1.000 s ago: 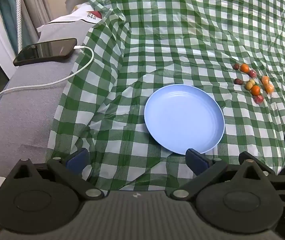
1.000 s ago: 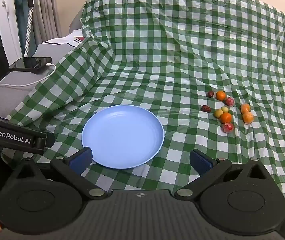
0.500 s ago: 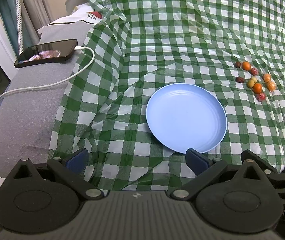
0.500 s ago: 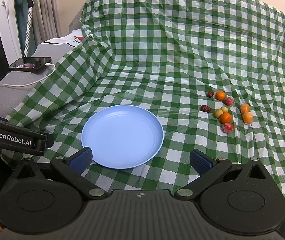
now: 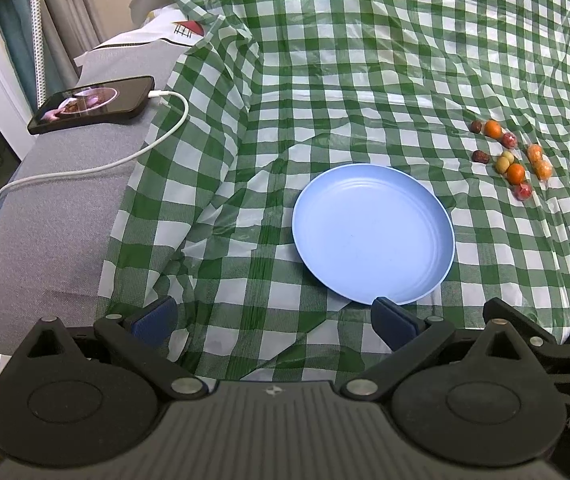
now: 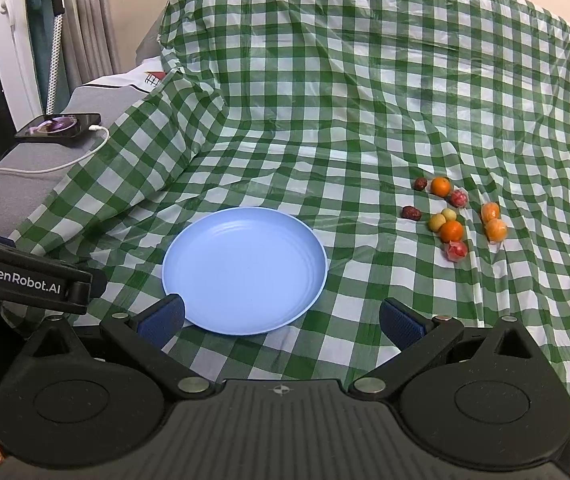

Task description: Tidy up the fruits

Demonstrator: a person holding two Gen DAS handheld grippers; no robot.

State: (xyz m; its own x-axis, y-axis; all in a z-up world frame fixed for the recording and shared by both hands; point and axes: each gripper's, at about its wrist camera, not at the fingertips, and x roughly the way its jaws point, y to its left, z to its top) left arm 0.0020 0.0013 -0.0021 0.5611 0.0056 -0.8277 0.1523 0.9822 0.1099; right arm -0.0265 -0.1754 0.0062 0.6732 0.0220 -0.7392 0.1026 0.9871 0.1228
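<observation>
An empty light blue plate point(image 5: 373, 232) point(image 6: 245, 272) sits on a green-and-white checked cloth. To its right lies a cluster of several small fruits point(image 5: 511, 158) point(image 6: 455, 216): orange, red, dark red and yellow ones. My left gripper point(image 5: 273, 320) is open and empty, near the cloth's front edge, left of the plate. My right gripper point(image 6: 281, 320) is open and empty, just in front of the plate; its left pad overlaps the plate's near rim in view.
A phone point(image 5: 93, 104) point(image 6: 59, 128) with a lit screen lies on a grey surface at the left, plugged into a white cable point(image 5: 97, 166). The cloth point(image 5: 365, 60) is wrinkled and drapes over the grey surface's edge. The left gripper's body point(image 6: 25, 280) shows at the right wrist view's left side.
The phone screen has lit up. Both grippers have hardly moved; the left view has shifted slightly, with the plate and fruits a bit higher in frame.
</observation>
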